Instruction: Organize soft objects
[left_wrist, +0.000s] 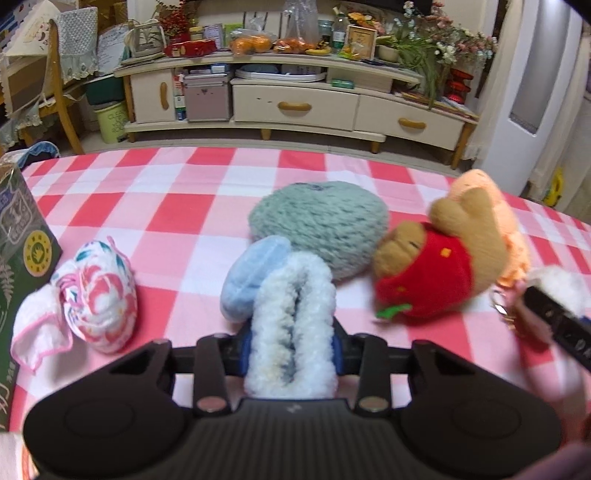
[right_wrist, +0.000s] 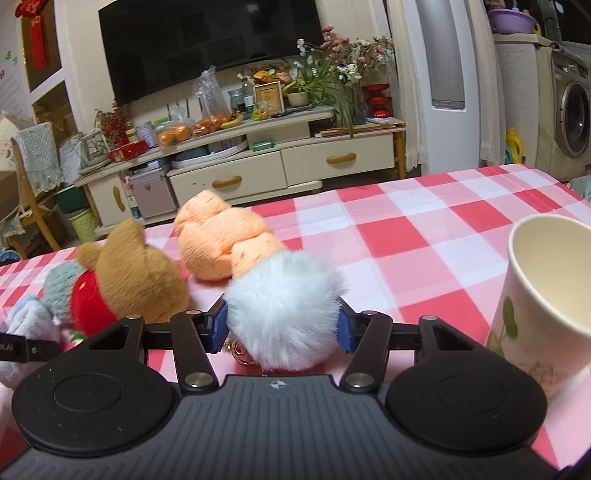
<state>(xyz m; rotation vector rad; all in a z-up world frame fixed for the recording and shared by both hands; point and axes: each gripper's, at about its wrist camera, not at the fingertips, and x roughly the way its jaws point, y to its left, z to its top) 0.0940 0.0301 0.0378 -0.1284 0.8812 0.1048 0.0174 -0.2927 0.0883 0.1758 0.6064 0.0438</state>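
Left gripper (left_wrist: 291, 343): fingers narrowed, clamping fluffy white sock (left_wrist: 291, 325) mid-bench, presumably for lifting.
Right gripper (right_wrist: 282, 328): fingers clamped on white pompom (right_wrist: 284, 314), near bench's front edge.
Crowding: grey plush (left_wrist: 321, 229), bear (left_wrist: 432, 266), orange plush (right_wrist: 218, 243) touching behind.
Sides: paper cup (right_wrist: 543, 295) right; floral cloth (left_wrist: 99, 299), box (left_wrist: 22, 251) left.
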